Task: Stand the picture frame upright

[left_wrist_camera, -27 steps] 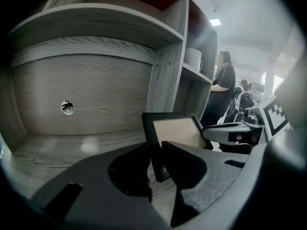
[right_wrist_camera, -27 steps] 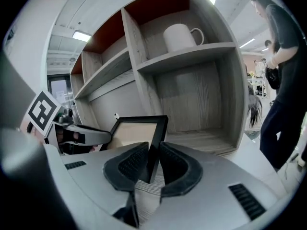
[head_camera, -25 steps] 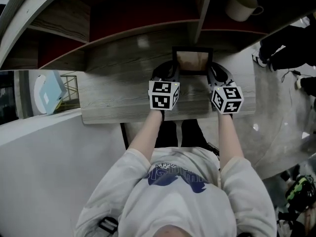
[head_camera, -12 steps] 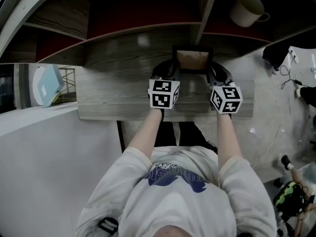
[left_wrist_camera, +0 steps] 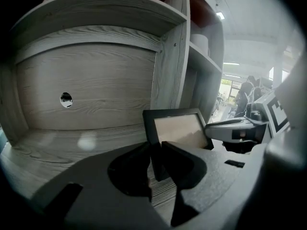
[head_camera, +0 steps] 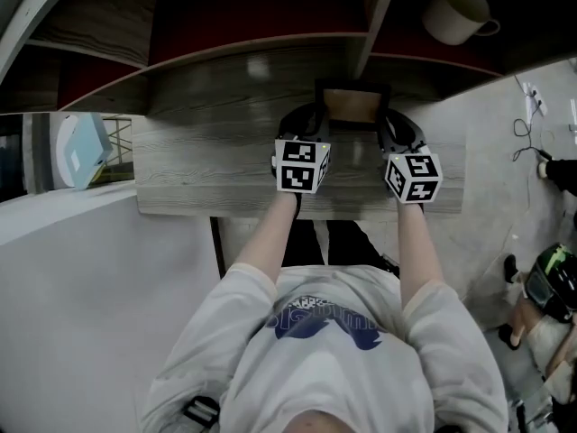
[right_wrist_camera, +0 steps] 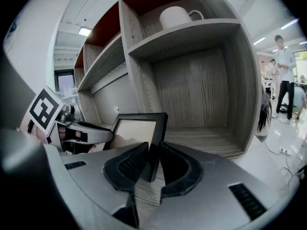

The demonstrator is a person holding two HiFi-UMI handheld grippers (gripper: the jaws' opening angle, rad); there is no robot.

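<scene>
- left gripper (left_wrist_camera: 156, 150): jaws narrow, pinching left edge of picture frame (head_camera: 352, 106)
- right gripper (right_wrist_camera: 152, 153): same, clamped on its right edge
- frame's btwn both, tilted back, over desk (head_camera: 207, 161)
- mug (head_camera: 455, 12) on shelf, far right

Jaws hide picture frame (left_wrist_camera: 175, 131) bottom, mug (left_wrist_camera: 201, 43) partly hidden

A: Furniture?
B: Grey wood-grain shelf unit (head_camera: 225, 106) across the top, red inner panels. Mug (head_camera: 455, 12) upper right.
A: Rest?
B: Pale floor (head_camera: 505, 197) right, white surface (head_camera: 72, 296) lower left, ceiling strip light (right_wrist_camera: 85, 31).
</scene>
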